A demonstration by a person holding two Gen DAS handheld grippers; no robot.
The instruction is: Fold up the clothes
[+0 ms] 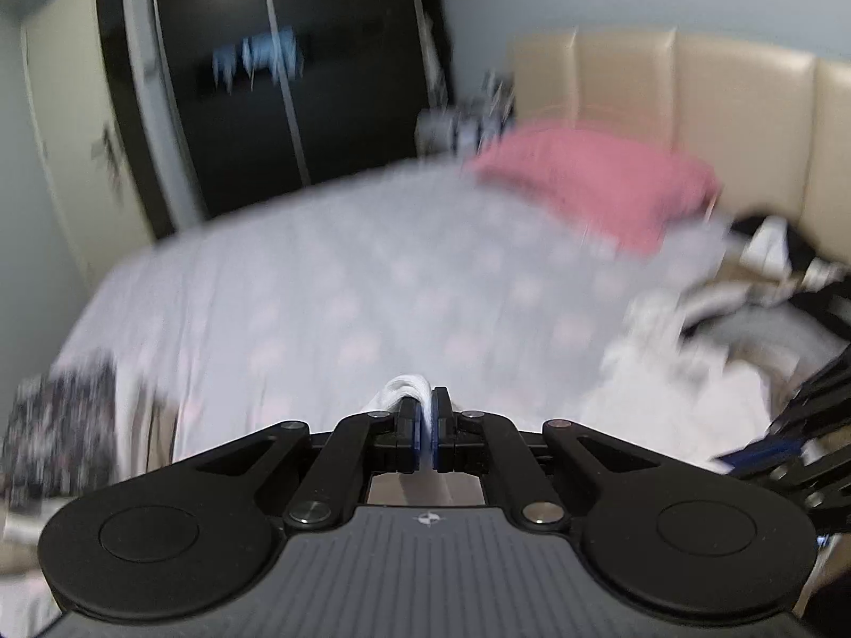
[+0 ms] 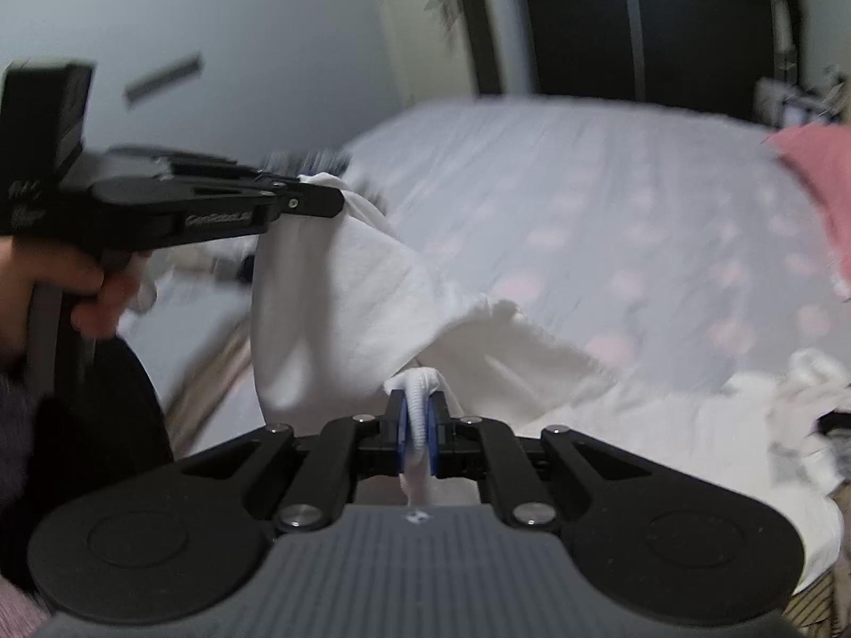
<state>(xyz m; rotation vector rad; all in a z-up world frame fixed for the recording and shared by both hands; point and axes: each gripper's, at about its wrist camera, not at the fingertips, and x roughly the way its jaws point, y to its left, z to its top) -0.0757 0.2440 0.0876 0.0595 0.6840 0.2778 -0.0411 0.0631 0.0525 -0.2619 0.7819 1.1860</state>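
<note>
A white garment (image 2: 330, 297) hangs in the air between my two grippers, above the bed. My left gripper (image 1: 425, 414) is shut on a bunched white edge of it (image 1: 404, 391). In the right wrist view the left gripper (image 2: 324, 196) shows at the left, pinching the garment's upper corner. My right gripper (image 2: 417, 414) is shut on a rolled white hem of the same garment (image 2: 423, 380). The cloth sags between the two holds. Both views are blurred by motion.
The bed (image 1: 340, 287) has a pale grey sheet with pink spots. A pink pillow (image 1: 601, 181) lies by the beige headboard (image 1: 744, 101). A pile of white and dark clothes (image 1: 702, 351) lies at the right. A dark wardrobe (image 1: 298, 80) stands behind the bed.
</note>
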